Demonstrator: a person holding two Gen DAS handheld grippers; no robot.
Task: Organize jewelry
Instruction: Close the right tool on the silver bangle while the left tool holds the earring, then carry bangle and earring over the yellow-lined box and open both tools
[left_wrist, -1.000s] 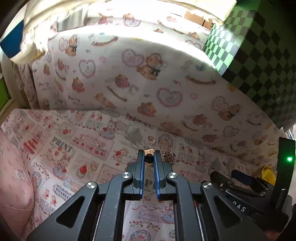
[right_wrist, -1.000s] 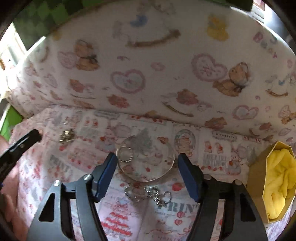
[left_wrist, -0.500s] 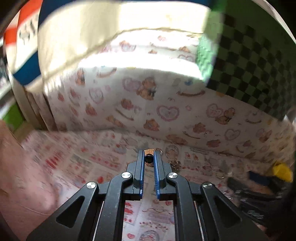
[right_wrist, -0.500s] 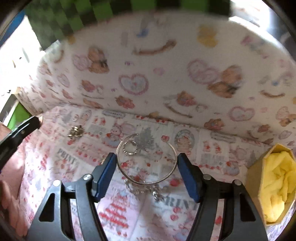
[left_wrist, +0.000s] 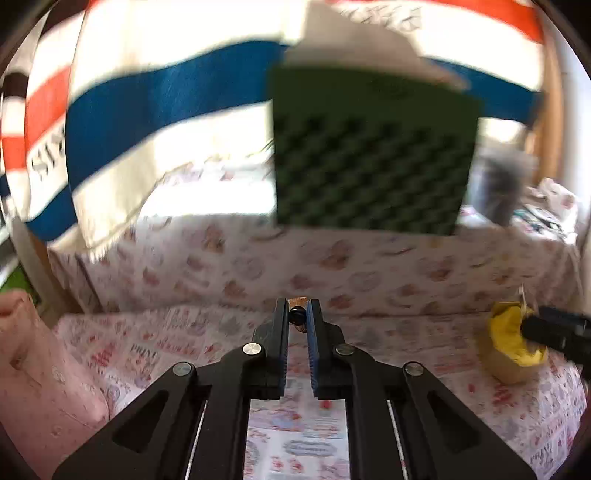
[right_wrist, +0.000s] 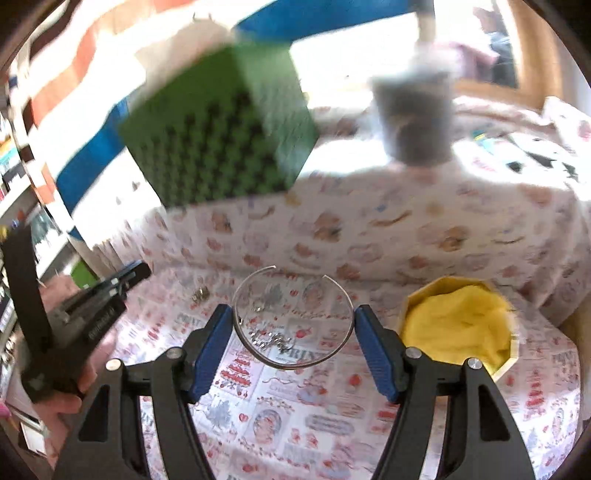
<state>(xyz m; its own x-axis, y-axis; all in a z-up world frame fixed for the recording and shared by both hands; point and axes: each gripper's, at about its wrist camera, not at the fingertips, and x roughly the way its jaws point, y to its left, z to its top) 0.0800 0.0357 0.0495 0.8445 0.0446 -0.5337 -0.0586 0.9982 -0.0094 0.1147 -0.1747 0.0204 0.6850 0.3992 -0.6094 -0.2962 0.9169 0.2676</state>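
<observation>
Printed cloth (right_wrist: 306, 402) with bears and hearts covers the surface, and the background behind it is smeared by motion. At left, the left tongs (left_wrist: 297, 318) are pinched on a small dark-and-copper trinket (left_wrist: 297, 314), too tiny to identify. In the middle, the right tongs (right_wrist: 293, 332) stand wide, squeezing an open silver bangle (right_wrist: 295, 363) by its sides, apparently lifted above loose chains (right_wrist: 271, 338). Rightward waits a yellow-lined box (right_wrist: 458, 325), likely the destination.
</observation>
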